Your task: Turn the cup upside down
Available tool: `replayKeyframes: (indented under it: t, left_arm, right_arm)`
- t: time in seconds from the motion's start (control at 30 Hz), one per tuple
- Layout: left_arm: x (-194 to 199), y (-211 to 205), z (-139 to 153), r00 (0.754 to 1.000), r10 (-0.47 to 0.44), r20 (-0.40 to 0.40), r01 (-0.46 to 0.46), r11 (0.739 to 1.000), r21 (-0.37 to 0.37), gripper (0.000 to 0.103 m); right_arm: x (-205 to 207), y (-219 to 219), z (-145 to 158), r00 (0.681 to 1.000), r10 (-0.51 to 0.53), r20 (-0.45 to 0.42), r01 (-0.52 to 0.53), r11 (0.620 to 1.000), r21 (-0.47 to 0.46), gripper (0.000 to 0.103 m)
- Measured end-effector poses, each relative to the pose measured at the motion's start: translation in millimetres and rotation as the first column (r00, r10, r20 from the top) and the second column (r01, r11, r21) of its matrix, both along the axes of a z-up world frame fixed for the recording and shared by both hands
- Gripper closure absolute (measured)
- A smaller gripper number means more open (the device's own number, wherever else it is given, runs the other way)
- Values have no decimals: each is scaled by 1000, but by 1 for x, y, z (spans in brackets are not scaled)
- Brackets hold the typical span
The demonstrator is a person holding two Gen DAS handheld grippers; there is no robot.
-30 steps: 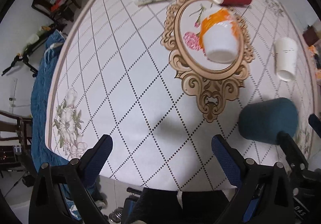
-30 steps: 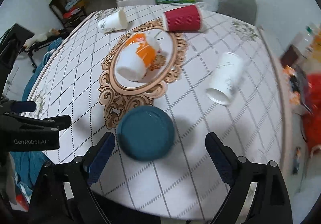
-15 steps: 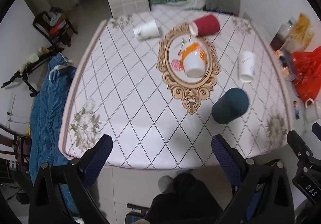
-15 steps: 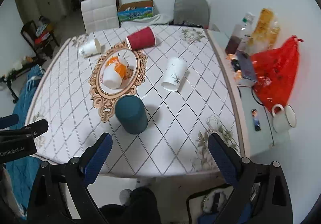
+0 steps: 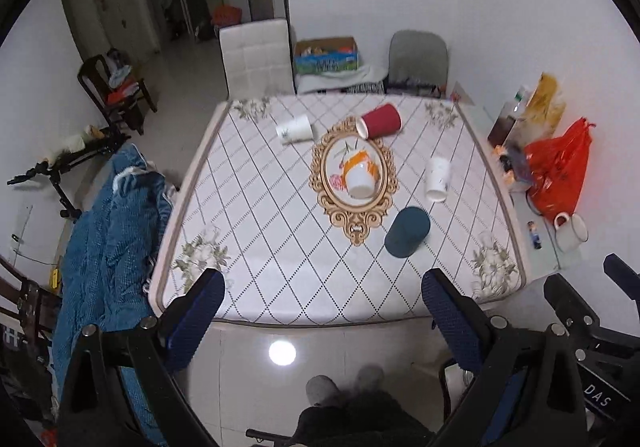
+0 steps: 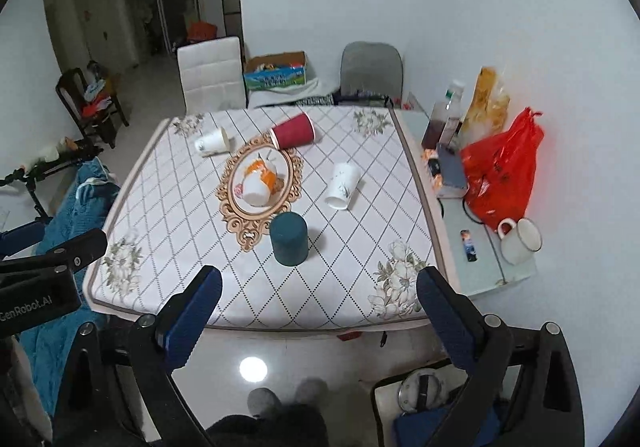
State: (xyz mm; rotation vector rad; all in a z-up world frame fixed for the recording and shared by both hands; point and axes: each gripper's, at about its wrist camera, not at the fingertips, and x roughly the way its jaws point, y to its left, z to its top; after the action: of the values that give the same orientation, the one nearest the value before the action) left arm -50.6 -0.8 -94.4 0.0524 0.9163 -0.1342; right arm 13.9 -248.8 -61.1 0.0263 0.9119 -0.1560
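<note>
A dark teal cup stands upside down on the table near its front. An orange-and-white cup lies on its side on an ornate oval mat. A red cup and two white cups lie on their sides. My left gripper and right gripper are both open and empty, held well back from the table's front edge, above the floor.
The table has a quilted diamond-pattern cover. A side table at the right holds a red bag, bottles and a white mug. Chairs stand behind the table. A blue blanket hangs at the left.
Both grippers have pulled far back and up from the table, so the whole table now shows. The teal cup stays upside down where it stood. Both grippers stay open.
</note>
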Motion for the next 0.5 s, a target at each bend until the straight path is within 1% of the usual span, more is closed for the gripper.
replayKeyframes:
  t: [0.13,0.3,0.43,0.5]
  left_arm:
    - [-20,4,22,999,14,35,-14,1000,-15,2]
    - [-38,3,36,999,20,38,-19,1000,-21,2]
    - [-48,0,44,998,31,49,-31,999,-9,2]
    - [-51,0,47,998,37,45,-36,999,-16,2]
  right_arm:
    - [-20,-1,30,999,11,37,-11,1000,-1,3]
    - [-39,-6,58,998,34,61,-35,999,13,3]
    - [-46,-10,73,996,55,72,-56,998,13,3]
    - [-49,-10,79,995,66,81,-68,998,11,3]
